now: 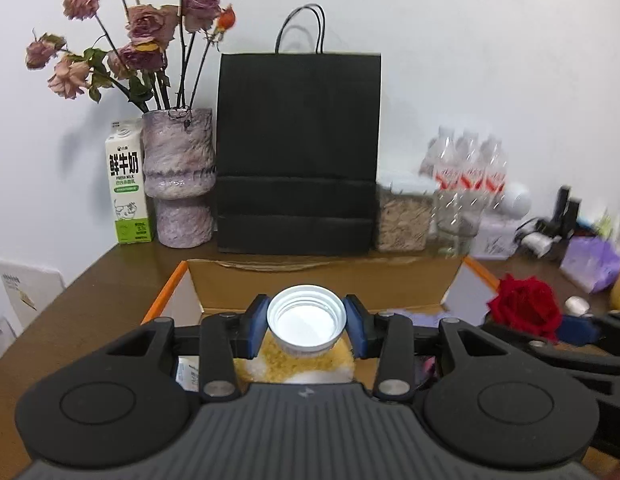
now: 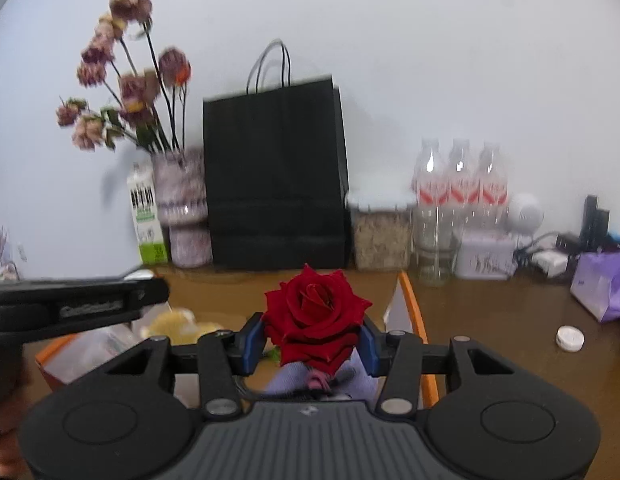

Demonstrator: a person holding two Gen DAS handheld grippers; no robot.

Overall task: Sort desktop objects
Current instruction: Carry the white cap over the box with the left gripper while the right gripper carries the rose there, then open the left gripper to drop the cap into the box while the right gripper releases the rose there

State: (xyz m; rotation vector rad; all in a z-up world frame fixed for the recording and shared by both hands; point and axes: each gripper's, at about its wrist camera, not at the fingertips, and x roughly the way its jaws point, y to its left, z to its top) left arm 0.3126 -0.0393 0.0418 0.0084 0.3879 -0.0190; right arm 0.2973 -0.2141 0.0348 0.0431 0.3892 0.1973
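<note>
Both sets of fingers are loaded: left gripper [image 1: 306,326] clamps a white-capped jar [image 1: 306,320], right gripper [image 2: 312,344] pinches a red rose [image 2: 315,316], each hanging right above the open cardboard box [image 1: 310,280] on the desk [image 1: 90,300].

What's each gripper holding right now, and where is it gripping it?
Left gripper clamps a white cap by its rim sides; right gripper clamps a red rose around its bloom.
</note>
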